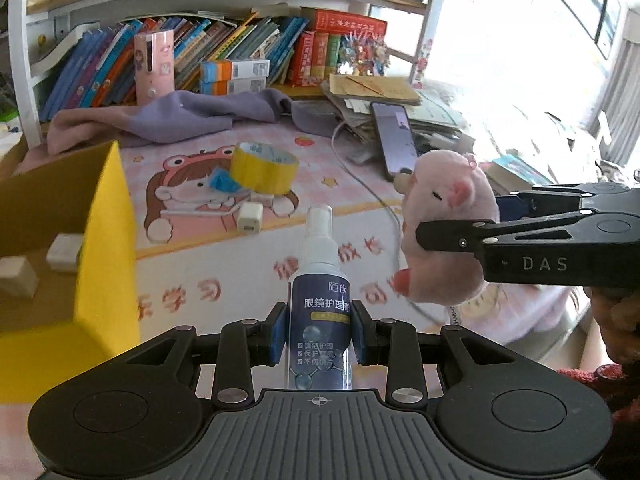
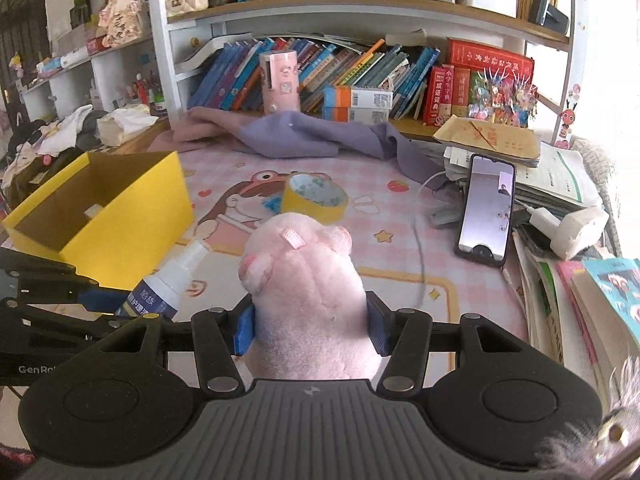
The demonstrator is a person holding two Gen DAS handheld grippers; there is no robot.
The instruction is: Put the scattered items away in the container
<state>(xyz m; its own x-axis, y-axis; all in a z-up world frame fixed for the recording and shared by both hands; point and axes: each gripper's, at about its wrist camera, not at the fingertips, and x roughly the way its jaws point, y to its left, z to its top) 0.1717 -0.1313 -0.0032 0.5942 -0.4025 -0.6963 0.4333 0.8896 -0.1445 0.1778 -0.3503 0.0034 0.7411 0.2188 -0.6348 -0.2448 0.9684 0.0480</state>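
The spray bottle [image 1: 320,312], light, stiff and likely slick, sits clamped at mid-body in the left tool [image 1: 319,336]; the soft plush pig [image 2: 308,300] squashes between the right tool [image 2: 312,328] pads, both above the bench near the yellow box [image 2: 120,216]

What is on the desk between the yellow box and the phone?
The yellow tape roll lies on the pink cartoon mat between the yellow box and the phone. The right wrist view shows it best.
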